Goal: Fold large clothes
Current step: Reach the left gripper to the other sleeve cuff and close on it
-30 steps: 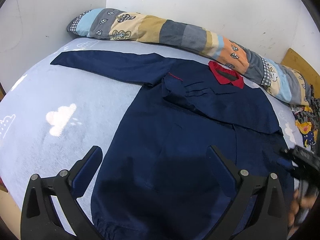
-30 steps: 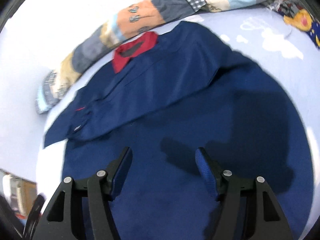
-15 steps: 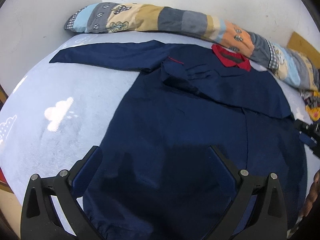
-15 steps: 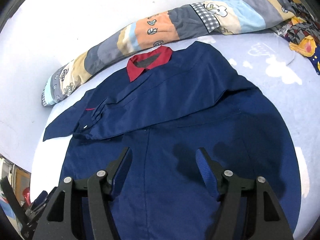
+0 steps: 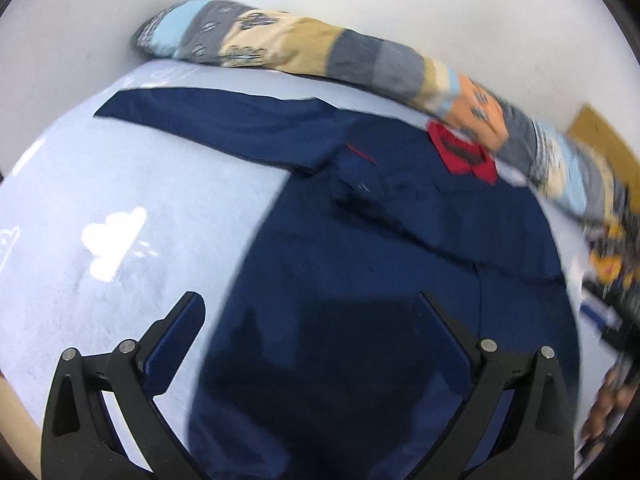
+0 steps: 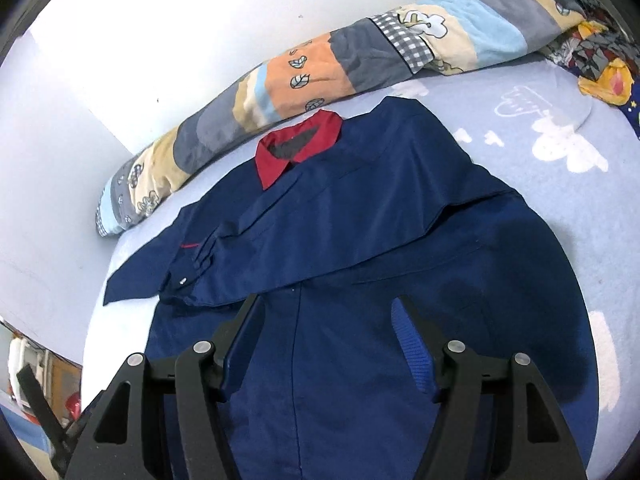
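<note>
The navy jacket (image 6: 360, 272) lies flat on the bed (image 6: 540, 120) — red collar (image 6: 296, 152) toward the patchwork bolster (image 6: 320, 72), hem toward the cameras, one sleeve folded across the chest, the other stretched out sideways. Soft, light cloth, likely floppy — best pinched at the outstretched cuff or hem corners. Left gripper (image 5: 308, 316) and right gripper (image 6: 328, 320) hover over it, jaws apart, empty.

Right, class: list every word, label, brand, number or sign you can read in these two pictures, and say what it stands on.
None: no readable text appears in either view.
The navy shirt shows only a short red stitched line near the cuff, not letters.
The patchwork bolster carries leaf and cartoon prints, no words.
The blue bedsheet has white cloud drawings only.
The left wrist view is too blurred to read any small print.
</note>
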`<state>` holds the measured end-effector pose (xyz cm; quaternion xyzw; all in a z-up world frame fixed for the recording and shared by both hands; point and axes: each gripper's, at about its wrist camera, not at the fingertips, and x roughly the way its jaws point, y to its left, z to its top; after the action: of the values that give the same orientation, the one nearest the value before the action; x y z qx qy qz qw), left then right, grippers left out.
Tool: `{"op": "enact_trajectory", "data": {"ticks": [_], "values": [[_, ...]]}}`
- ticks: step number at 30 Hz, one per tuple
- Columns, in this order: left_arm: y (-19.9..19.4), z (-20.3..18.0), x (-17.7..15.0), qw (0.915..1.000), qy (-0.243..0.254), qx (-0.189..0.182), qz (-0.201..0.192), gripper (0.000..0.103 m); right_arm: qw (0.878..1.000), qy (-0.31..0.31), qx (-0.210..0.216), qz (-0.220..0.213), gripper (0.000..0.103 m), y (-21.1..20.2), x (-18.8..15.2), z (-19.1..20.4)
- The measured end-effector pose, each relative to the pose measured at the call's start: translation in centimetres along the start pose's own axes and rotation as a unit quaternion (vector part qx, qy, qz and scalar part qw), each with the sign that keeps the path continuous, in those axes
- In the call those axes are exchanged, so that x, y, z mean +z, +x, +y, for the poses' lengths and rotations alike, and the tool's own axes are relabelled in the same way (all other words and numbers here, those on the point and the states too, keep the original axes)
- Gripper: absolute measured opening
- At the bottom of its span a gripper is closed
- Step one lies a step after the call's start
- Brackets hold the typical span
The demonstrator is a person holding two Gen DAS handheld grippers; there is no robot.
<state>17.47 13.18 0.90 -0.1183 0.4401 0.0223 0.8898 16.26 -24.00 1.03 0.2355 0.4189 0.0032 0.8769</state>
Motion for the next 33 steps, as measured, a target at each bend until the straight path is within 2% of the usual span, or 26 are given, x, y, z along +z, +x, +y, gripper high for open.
{"op": "enact_trajectory", "data": {"ticks": [3, 9, 15, 16, 18, 19, 20, 22, 27, 31, 33], "values": [[0.5, 3.0, 1.8, 0.9991, -0.039, -0.008, 0.012, 0.103, 1.000, 0.005, -0.001, -0.003, 0.069, -0.3, 0.3, -0.4], [-0.2, 10.2, 6.0, 0.9964, -0.082, 0.016, 0.016, 0.103, 1.000, 0.004, -0.003, -0.007, 0.069, -0.7, 0.4, -0.5], [1.6, 16.6, 9.4, 0.9878, -0.154, 0.018, 0.017, 0.103, 1.000, -0.023, -0.001, -0.001, 0.069, -0.8, 0.0, 0.5], [2.2, 17.5, 9.9, 0.9846, -0.174, 0.010, 0.016, 0.103, 1.000, -0.028, 0.000, 0.000, 0.069, -0.8, -0.1, 0.8], [3.7, 20.1, 10.8, 0.9726, -0.231, -0.025, 0.014, 0.102, 0.999, -0.039, -0.002, 0.000, 0.069, -0.7, -0.3, 1.2], [4.4, 21.1, 11.2, 0.9657, -0.256, -0.038, 0.011, 0.097, 0.999, -0.044, -0.005, 0.001, 0.069, -0.6, -0.4, 1.3], [5.2, 22.0, 11.5, 0.9596, -0.277, -0.050, 0.009, 0.096, 0.999, -0.047, -0.007, 0.003, 0.069, -0.5, -0.4, 1.5], [6.8, 23.9, 12.5, 0.9483, -0.312, -0.059, 0.006, 0.096, 0.999, -0.050, -0.009, 0.007, 0.069, -0.1, -0.5, 1.5], [10.6, 26.8, 15.0, 0.9355, -0.344, -0.079, -0.006, 0.095, 0.998, -0.058, -0.010, 0.018, 0.069, 0.6, -0.9, 2.1], [13.7, 28.8, 16.3, 0.9256, -0.365, -0.101, -0.012, 0.068, 0.997, -0.071, -0.011, 0.025, 0.069, 1.3, -1.3, 2.9], [14.9, 29.6, 16.9, 0.9248, -0.365, -0.106, -0.011, 0.065, 0.997, -0.071, -0.010, 0.030, 0.069, 1.7, -1.6, 3.1]]}}
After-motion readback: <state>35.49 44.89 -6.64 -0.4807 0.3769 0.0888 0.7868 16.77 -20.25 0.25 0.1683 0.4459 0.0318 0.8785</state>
